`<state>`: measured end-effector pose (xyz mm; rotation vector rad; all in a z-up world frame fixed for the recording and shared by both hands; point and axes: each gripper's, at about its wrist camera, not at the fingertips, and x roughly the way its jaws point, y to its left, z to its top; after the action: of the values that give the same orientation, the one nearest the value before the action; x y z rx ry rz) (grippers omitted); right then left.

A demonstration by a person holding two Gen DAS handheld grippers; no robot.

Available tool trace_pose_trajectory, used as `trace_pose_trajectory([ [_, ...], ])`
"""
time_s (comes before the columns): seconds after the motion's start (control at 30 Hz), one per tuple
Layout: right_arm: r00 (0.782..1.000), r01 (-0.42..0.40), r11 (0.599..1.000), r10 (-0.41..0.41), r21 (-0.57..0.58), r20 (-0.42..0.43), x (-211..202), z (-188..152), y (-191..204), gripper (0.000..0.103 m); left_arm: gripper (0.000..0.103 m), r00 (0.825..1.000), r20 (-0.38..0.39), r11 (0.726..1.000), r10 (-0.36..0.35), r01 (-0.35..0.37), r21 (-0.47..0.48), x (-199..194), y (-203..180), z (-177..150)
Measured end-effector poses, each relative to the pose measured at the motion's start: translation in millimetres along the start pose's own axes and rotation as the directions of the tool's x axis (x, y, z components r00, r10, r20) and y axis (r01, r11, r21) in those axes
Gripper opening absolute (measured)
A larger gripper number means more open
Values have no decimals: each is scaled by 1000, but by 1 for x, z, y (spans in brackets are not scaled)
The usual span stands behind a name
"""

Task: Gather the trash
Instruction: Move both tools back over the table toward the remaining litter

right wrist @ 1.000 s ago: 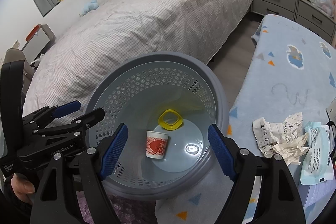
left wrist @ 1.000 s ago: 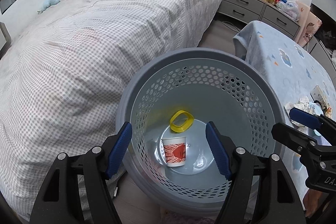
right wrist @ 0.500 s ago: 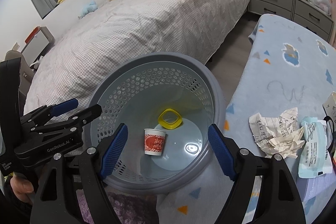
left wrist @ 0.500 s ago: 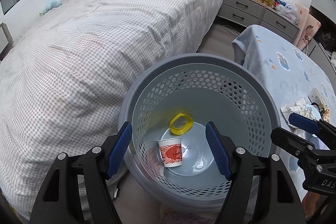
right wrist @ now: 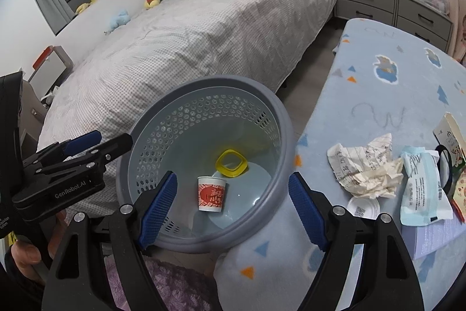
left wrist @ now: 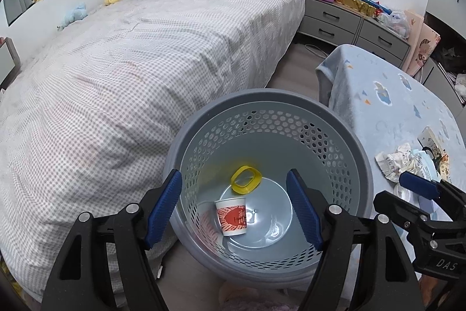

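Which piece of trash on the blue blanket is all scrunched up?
The crumpled paper. It is wadded into a wrinkly ball with writing on it, while the light blue packet beside it lies flat and smooth, and the white lid is a flat disc.

Plastic bin, paper trash
Glossy perforated plastic basket [left wrist: 343, 136]; crumpled paper [right wrist: 367, 168]; fleecy blanket [right wrist: 378, 95]; matt checked cotton bedsheet [left wrist: 131, 72].
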<state>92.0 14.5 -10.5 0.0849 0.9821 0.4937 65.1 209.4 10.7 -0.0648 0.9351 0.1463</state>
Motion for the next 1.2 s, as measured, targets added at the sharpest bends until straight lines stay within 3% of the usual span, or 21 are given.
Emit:
trace_pose_trajectory([
  [0.4,995,85,992,-90,92,45,-49,-33,-48,78,72,999,13,998,-39,38,55,-18,-43,-11],
  [0.83,967,229,944,-249,237,57,-113,-77,-139,78,72,992,8,983,-125,123,134,-27,-116,-24],
  [1.2,941,301,907,-333,295,63,-128,-75,-197,78,72,989,18,972,-150,144,188,-19,-175,-24],
])
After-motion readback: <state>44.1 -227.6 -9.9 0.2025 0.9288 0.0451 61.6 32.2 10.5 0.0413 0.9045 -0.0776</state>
